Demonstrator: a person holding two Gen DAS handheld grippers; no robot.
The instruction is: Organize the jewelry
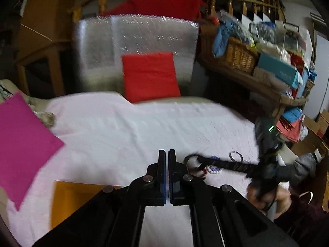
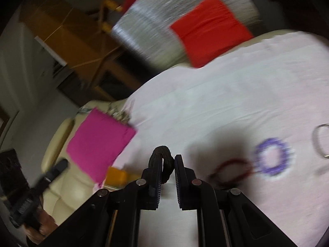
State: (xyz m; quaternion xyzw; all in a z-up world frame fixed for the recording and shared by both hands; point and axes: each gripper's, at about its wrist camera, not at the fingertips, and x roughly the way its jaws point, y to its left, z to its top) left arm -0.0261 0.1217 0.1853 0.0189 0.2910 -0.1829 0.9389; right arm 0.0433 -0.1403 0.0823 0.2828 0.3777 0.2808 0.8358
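My right gripper [image 2: 167,160] is shut on a black band bracelet [image 2: 164,164], looped around its left finger and held above the white cloth [image 2: 205,103]. In the left wrist view the same band [image 1: 192,160] hangs at the right gripper's tip. My left gripper [image 1: 167,154] is shut and empty above the cloth. On the cloth lie a purple beaded bracelet [image 2: 272,159], a dark red bracelet [image 2: 232,171] and a silver bangle [image 2: 320,142]. The purple beads [image 1: 213,167] and the silver bangle [image 1: 235,156] also show in the left wrist view.
A magenta sheet [image 1: 22,144] and an orange sheet [image 1: 70,201] lie at the cloth's left. A red cushion [image 1: 150,76] leans on a silver chair back [image 1: 133,47]. A cluttered shelf with a wicker basket [image 1: 236,55] stands at the right.
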